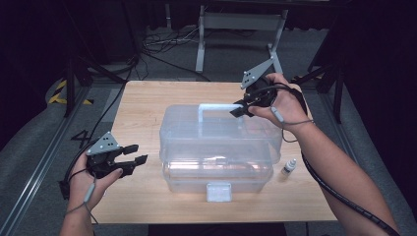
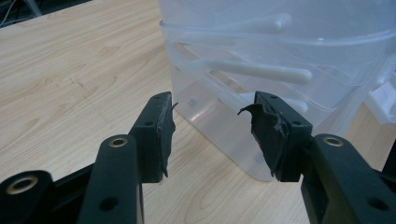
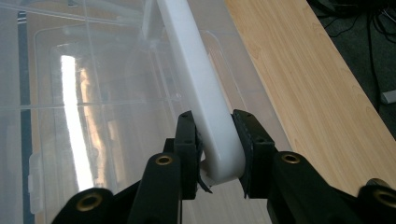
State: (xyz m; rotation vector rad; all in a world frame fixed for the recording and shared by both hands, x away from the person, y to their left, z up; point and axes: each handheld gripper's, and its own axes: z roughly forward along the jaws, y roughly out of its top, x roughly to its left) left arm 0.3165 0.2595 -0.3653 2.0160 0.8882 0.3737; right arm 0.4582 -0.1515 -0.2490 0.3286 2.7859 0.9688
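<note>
Clear storage box (image 1: 219,147) sits mid-table (image 1: 147,98). Right gripper (image 1: 244,107) clamped on white handle (image 1: 216,107) at 1 o'clock. Left gripper (image 1: 132,156), jaws apart, at 9 o'clock. Small dropper bottle (image 1: 288,167) at 3 o'clock; label unreadable.

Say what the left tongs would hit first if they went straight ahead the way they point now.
Most likely the clear storage box: the left tongs, open, aim at its near lower corner, with bare table between. Depth is hard to judge.
</note>
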